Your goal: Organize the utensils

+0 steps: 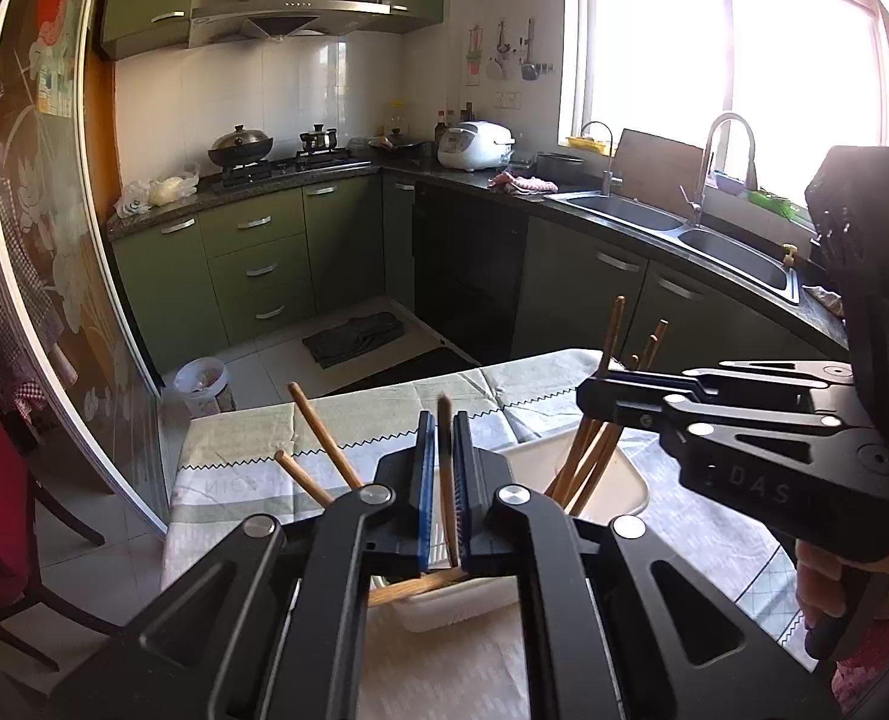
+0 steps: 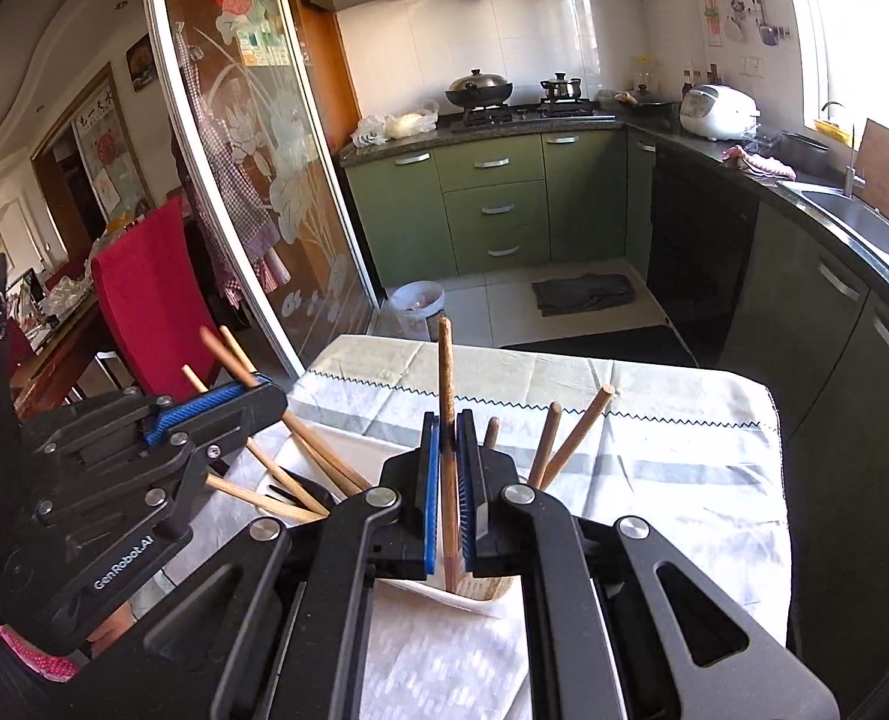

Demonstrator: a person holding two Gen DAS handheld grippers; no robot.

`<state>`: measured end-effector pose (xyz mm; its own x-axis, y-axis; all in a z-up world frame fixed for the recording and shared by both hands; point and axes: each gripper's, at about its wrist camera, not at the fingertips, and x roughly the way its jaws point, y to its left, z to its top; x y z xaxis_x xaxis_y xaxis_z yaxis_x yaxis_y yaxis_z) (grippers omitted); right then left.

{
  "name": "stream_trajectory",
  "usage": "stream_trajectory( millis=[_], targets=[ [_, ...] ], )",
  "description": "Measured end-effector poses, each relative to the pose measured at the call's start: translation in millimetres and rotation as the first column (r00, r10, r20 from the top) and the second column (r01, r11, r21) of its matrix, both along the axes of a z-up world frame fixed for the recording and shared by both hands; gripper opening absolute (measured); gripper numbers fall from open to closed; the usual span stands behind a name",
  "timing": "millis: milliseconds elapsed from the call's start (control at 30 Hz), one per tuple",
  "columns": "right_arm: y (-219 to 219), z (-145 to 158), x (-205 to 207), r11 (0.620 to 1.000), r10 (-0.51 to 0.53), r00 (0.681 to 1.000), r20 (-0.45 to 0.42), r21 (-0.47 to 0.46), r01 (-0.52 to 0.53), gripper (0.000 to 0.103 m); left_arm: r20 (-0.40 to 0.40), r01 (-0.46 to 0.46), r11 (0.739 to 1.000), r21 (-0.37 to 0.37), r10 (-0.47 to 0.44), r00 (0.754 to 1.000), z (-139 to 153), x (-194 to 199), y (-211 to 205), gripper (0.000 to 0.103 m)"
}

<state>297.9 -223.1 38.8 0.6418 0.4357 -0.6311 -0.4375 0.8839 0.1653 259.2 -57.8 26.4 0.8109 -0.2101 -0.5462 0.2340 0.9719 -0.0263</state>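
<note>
Chopsticks clamped in both tools above the tabletop (image 2: pixel 654 438)

One chopstick (image 1: pixel 446 468) is pinched upright by the left tool (image 1: pixel 443 420); another chopstick (image 2: pixel 446 396) is gripped upright by the right tool (image 2: pixel 448 420).

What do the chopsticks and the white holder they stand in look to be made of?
The chopsticks look like wood or bamboo: matte brown, faint grain, blunt cut ends; some are paler tan. The white holder looks like smooth plastic or glazed ceramic: an even off-white wall with a soft sheen. Which of the two cannot be told from here.
</note>
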Motion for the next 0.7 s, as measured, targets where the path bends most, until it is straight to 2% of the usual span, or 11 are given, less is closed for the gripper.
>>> stream_trajectory(
  millis=[133, 267, 333, 433, 467, 500, 533, 567, 700],
  targets=[
    [0, -4, -5, 1.000, -0.006, 1.000, 0.008, -0.011, 0.006, 0.008, -0.005, 0.001, 1.000, 0.000, -0.001, 1.000, -2, -4, 2, 0.010],
    [-4, 5, -22, 1.000, -0.016, 0.999, 0.041, -0.007, 0.016, 0.012, -0.006, 0.001, 1.000, 0.006, -0.001, 1.000, 1, -5, 1, 0.012],
    [-8, 10, -31, 1.000, -0.024, 0.998, 0.058, -0.002, 0.024, 0.021, -0.015, 0.012, 1.000, 0.011, -0.012, 1.000, 2, -5, -1, 0.018],
    [-18, 19, -51, 0.999, -0.034, 0.996, 0.086, 0.025, 0.032, 0.025, -0.026, 0.007, 1.000, -0.016, -0.008, 1.000, 6, -10, 0, 0.023],
    [-22, 22, -60, 0.999, -0.042, 0.994, 0.101, 0.038, 0.038, 0.030, -0.017, 0.001, 1.000, -0.027, -0.002, 1.000, 9, -15, 0, 0.030],
    [-28, 23, -71, 0.997, -0.054, 0.991, 0.120, 0.053, 0.048, 0.042, 0.002, -0.006, 0.999, -0.038, 0.006, 1.000, 13, -22, 2, 0.044],
    [-33, 24, -84, 0.996, -0.063, 0.989, 0.136, 0.065, 0.054, 0.049, 0.025, -0.012, 0.999, -0.048, 0.014, 1.000, 17, -33, 4, 0.051],
    [-39, 23, -98, 0.995, -0.071, 0.986, 0.150, 0.076, 0.060, 0.050, 0.049, -0.021, 0.998, -0.056, 0.023, 0.999, 20, -44, 6, 0.063],
    [-62, 7, -154, 0.990, -0.106, 0.978, 0.180, 0.111, 0.087, 0.067, 0.129, -0.073, 0.994, -0.085, 0.084, 0.988, 23, -100, 19, 0.085]
  ],
)
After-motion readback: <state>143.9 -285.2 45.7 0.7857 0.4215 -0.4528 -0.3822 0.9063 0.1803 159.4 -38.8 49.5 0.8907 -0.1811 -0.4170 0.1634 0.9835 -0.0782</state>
